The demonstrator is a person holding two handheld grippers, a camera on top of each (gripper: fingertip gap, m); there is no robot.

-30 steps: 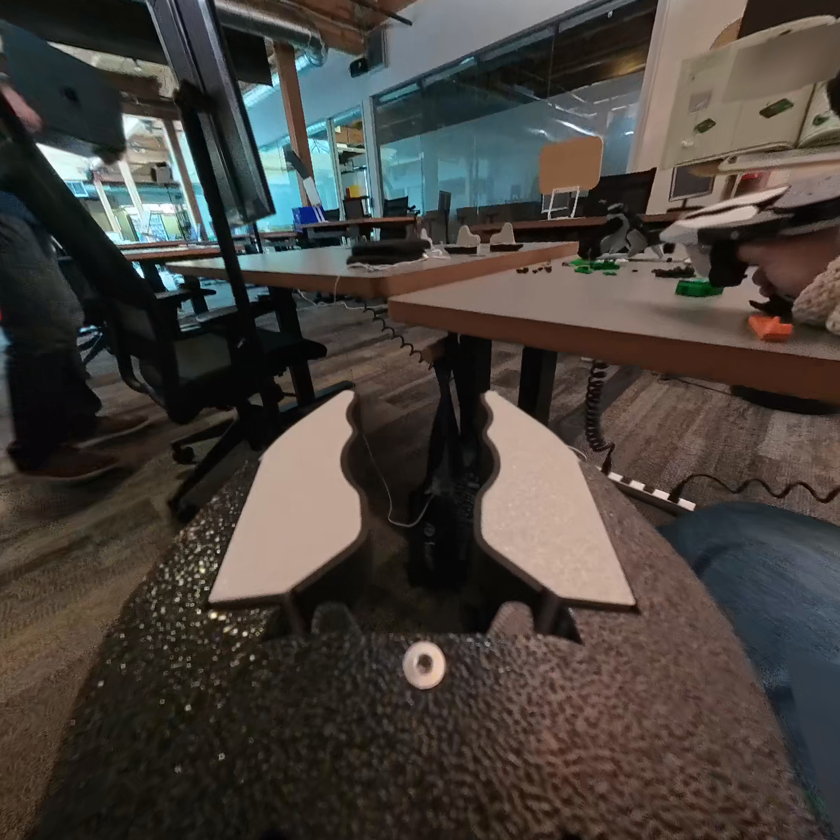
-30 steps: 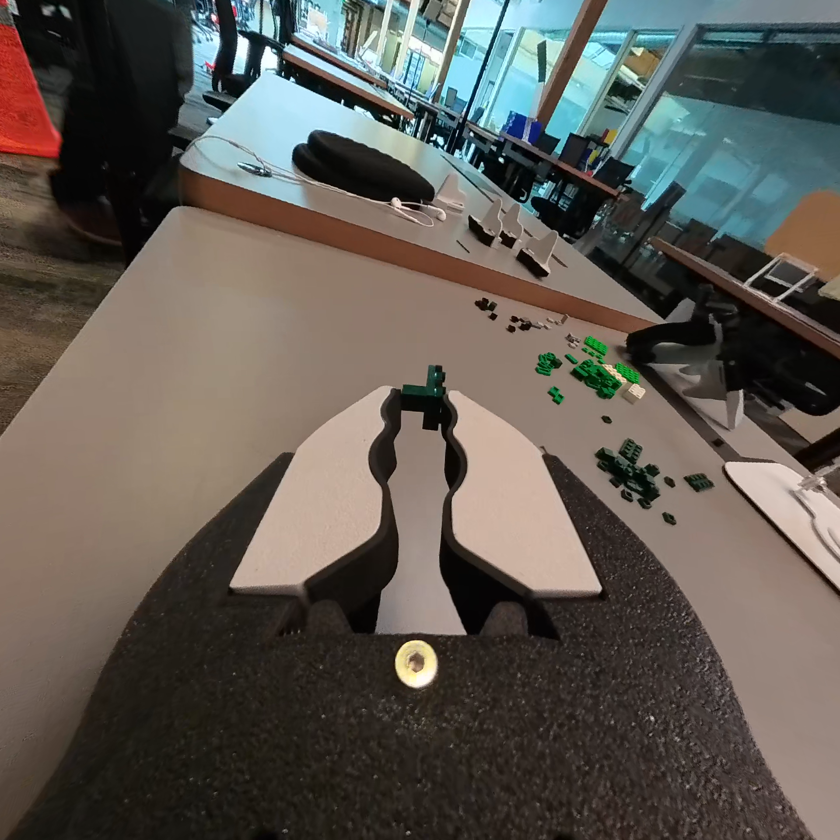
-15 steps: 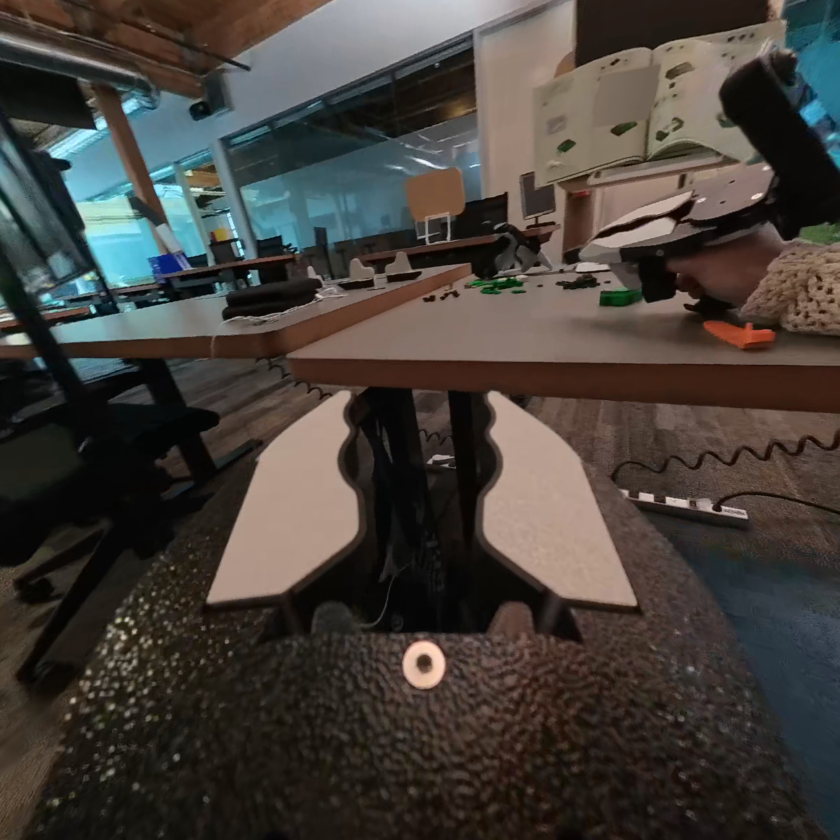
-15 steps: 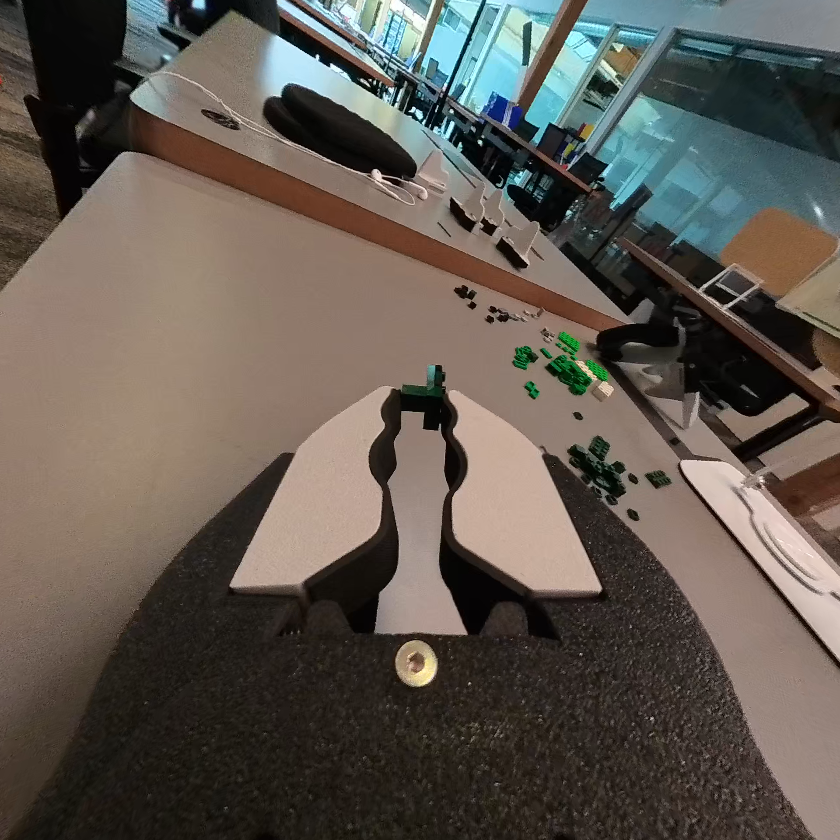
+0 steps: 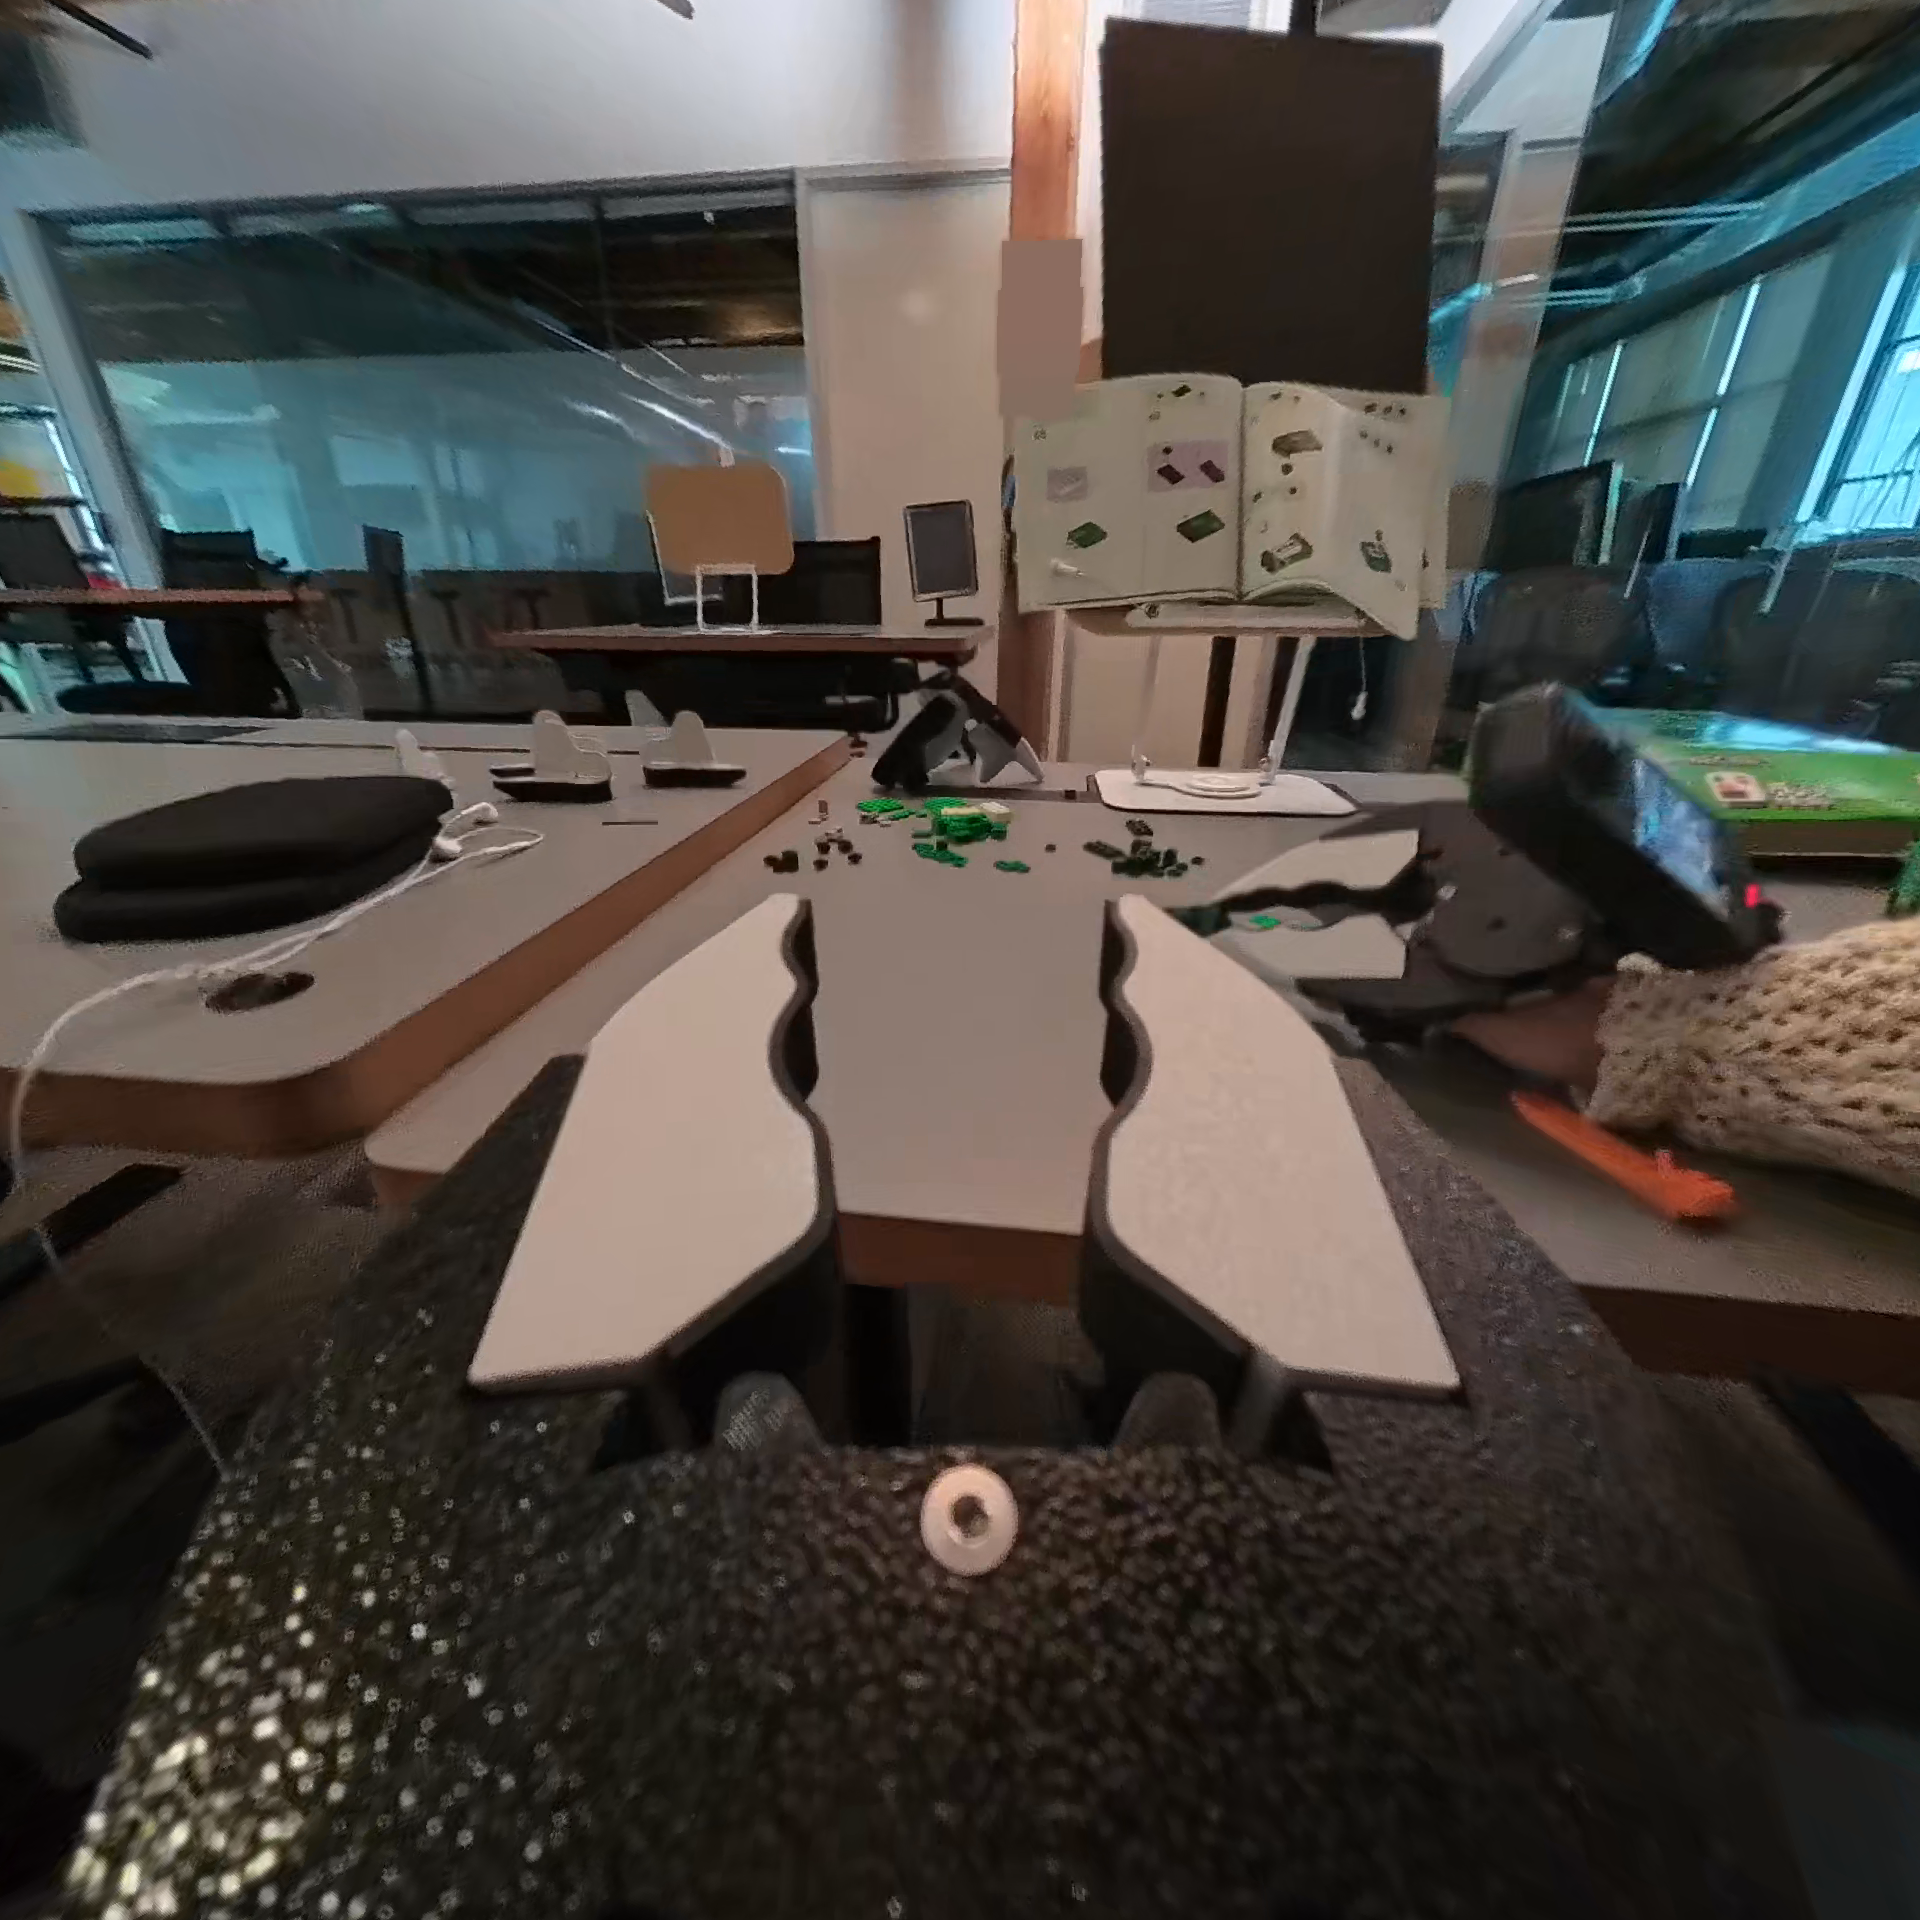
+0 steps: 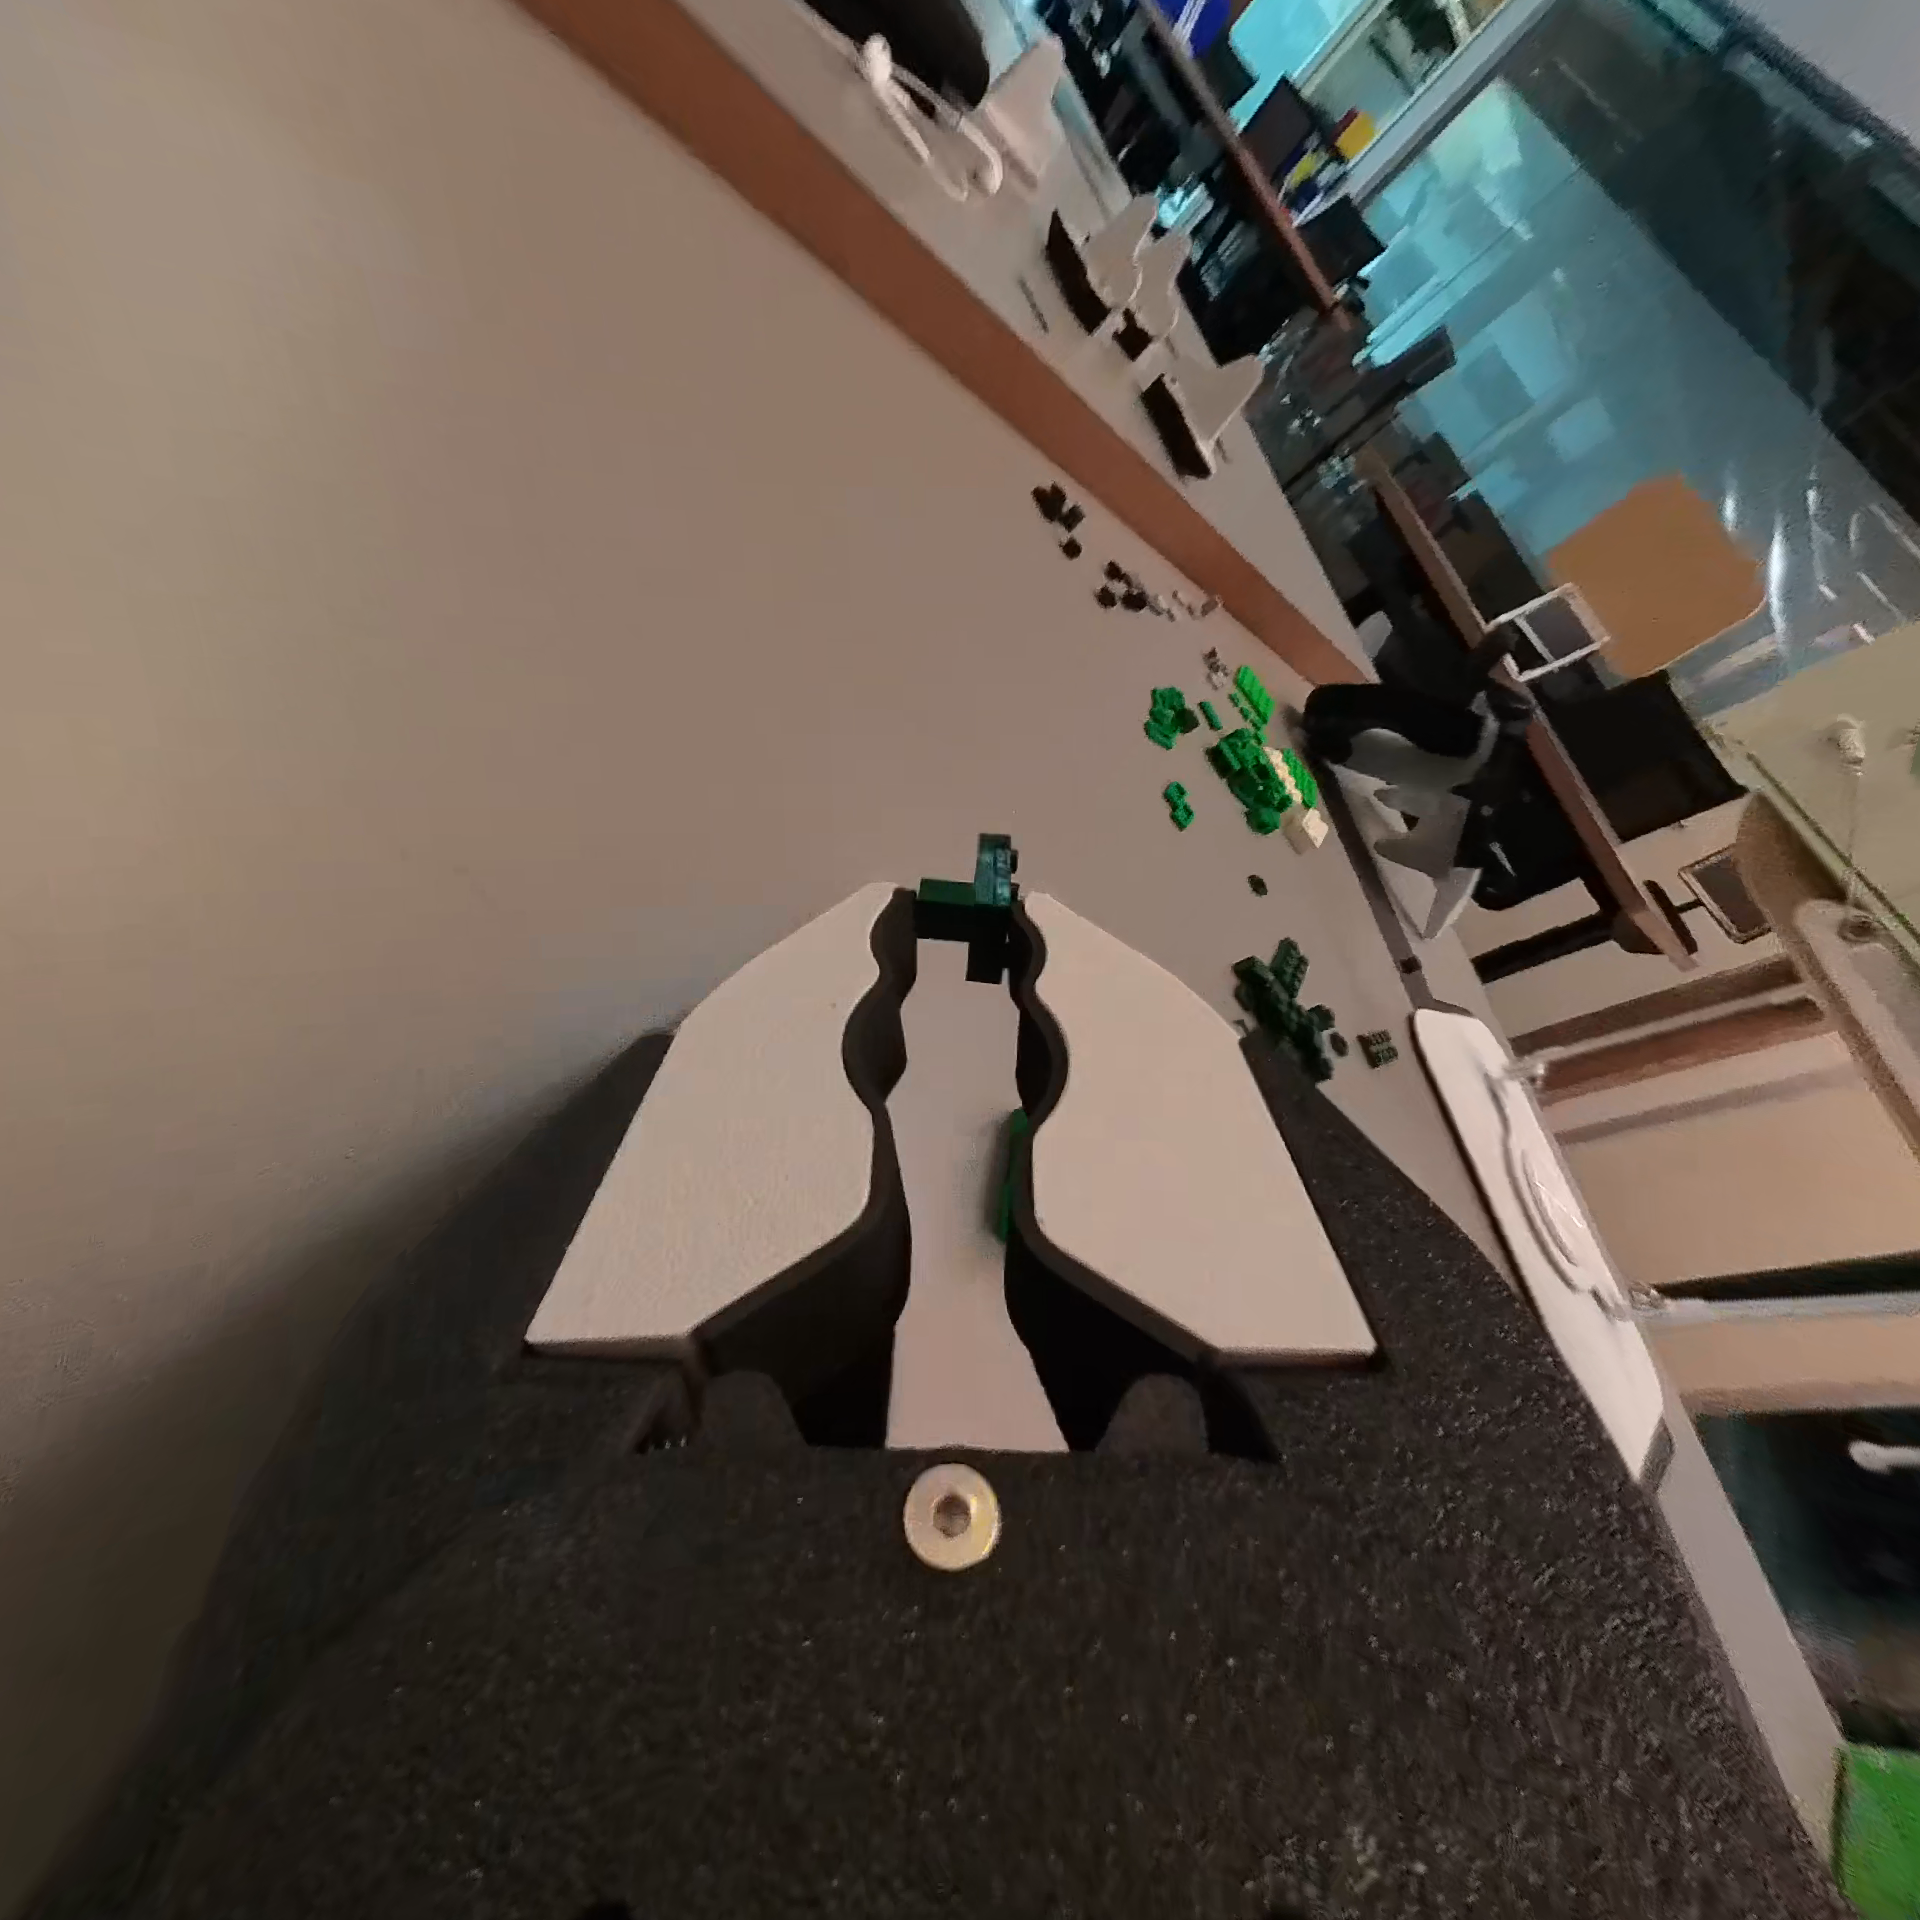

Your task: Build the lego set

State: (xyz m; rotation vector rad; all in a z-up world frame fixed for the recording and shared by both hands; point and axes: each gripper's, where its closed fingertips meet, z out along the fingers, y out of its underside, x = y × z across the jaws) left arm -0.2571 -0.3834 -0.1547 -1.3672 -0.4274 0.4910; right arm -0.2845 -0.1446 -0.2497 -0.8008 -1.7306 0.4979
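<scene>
The right gripper [image 6: 961, 914] is clenched on a small dark green lego assembly [image 6: 971, 904] just above the grey table [image 6: 416, 520]; it looks light, stiff and slippery, likely to pop apart if pinched across its joints, so flat sides are best. The left gripper [image 5: 956, 925] is released and empty at the table's near edge. Only its view shows the instruction booklet [image 5: 1226, 499] far off and the orange separator [image 5: 1621, 1164] at right; the loose green bricks [image 6: 1247, 769] read clearer from the right wrist.

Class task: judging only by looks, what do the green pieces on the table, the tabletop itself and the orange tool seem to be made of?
Green pieces: hard glossy plastic, judging by the studs and saturated colour.
Tabletop: smooth matte grey laminate over a brown, wood-like core showing at the edge; probably board.
Orange tool: looks like moulded plastic, uniform bright colour; blur leaves the finish unclear.
</scene>
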